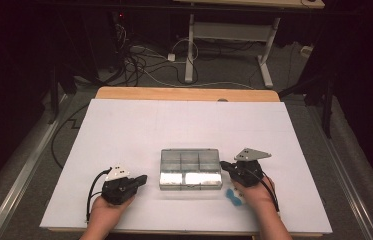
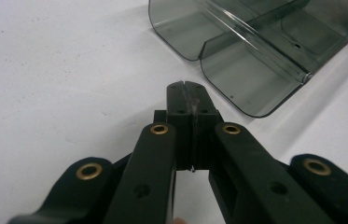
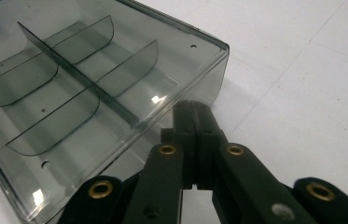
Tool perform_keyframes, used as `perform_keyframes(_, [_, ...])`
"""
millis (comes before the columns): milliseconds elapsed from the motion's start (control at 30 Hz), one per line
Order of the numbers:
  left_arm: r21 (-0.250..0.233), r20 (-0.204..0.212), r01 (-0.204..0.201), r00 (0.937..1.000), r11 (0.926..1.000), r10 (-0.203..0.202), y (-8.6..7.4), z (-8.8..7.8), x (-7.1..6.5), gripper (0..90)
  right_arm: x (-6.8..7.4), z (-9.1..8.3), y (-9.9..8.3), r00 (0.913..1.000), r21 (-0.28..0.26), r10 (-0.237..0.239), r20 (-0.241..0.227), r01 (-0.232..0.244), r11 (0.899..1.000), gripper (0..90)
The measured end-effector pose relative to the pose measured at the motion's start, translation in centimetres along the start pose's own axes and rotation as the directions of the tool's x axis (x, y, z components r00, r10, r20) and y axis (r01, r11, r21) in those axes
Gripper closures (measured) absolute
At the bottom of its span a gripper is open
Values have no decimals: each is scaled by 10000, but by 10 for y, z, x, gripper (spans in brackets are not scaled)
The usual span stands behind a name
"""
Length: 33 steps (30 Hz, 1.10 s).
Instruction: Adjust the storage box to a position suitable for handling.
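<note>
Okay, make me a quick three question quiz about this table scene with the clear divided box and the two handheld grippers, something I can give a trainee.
1. True or false: the left gripper holds the clear divided box between its jaws.
2. Which gripper is closer to the small blue thing on the white table? A: left gripper. B: right gripper.
3. In the right gripper view, what lies in the box's compartments?

Key
1. False: its jaws are shut on nothing, just short of the box's rounded end.
2. B: in the high view the blue thing lies right by the right hand.
3. Nothing; the compartments that show there are empty.
</note>
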<state>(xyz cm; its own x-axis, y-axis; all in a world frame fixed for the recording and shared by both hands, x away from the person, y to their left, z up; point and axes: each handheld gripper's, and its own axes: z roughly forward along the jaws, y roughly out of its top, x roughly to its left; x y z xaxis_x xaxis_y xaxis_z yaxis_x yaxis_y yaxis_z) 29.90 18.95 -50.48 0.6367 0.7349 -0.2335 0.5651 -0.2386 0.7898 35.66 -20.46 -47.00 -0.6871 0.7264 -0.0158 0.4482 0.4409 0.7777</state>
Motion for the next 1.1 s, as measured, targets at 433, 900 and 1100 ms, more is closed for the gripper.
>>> perform_keyframes(433, [-349, 480, -643, 9967, 9973, 659, 0, -5, 5, 874, 7, -34, -11, 9988, -741, 490, 6, -488, 9961, 900])
perform_keyframes(900, [-729, 160, -280, 9994, 9969, 292, -6, -18, 30, 875, 39, -45, -24, 9996, -762, 181, -218, -197, 9969, 900])
perform_keyframes(1100, [-696, -151, -531, 9985, 9962, 522, -7, -17, 26, 875, 48, -50, -25, 9985, -1023, 169, -521, -222, 9945, 900])
